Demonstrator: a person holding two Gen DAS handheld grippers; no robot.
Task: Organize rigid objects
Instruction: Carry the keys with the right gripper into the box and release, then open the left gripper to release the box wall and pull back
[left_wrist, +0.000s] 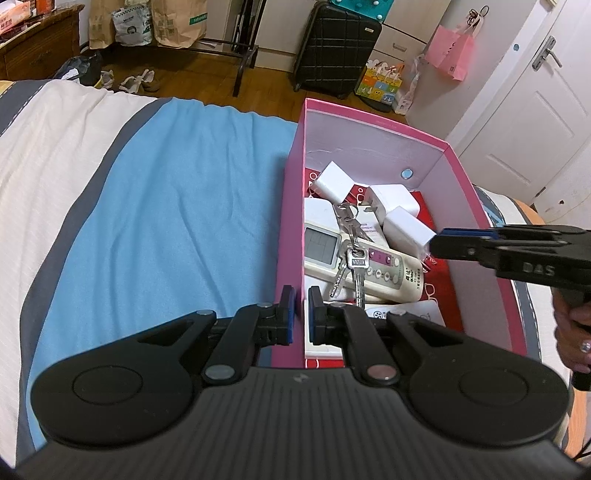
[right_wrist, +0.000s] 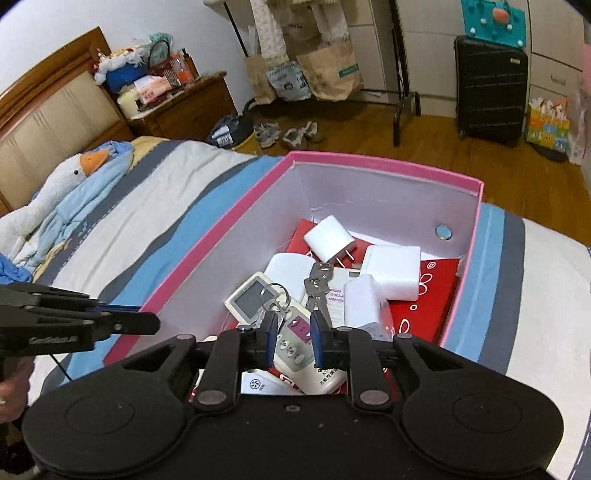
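Note:
A pink box stands on the bed. Inside it are a cream remote control, a bunch of keys lying across the remote, several white chargers and red card. My left gripper is shut on the box's near left wall, one pad inside and one outside. Just above the remote and the key ring, my right gripper hangs over the box's near end. Its jaws stand apart and its pads press on nothing.
The box rests on a bedsheet striped blue, white and grey. A goose plush lies at the bed's head. Beyond the bed are a wooden floor, shoes, paper bags, a black suitcase and a white door.

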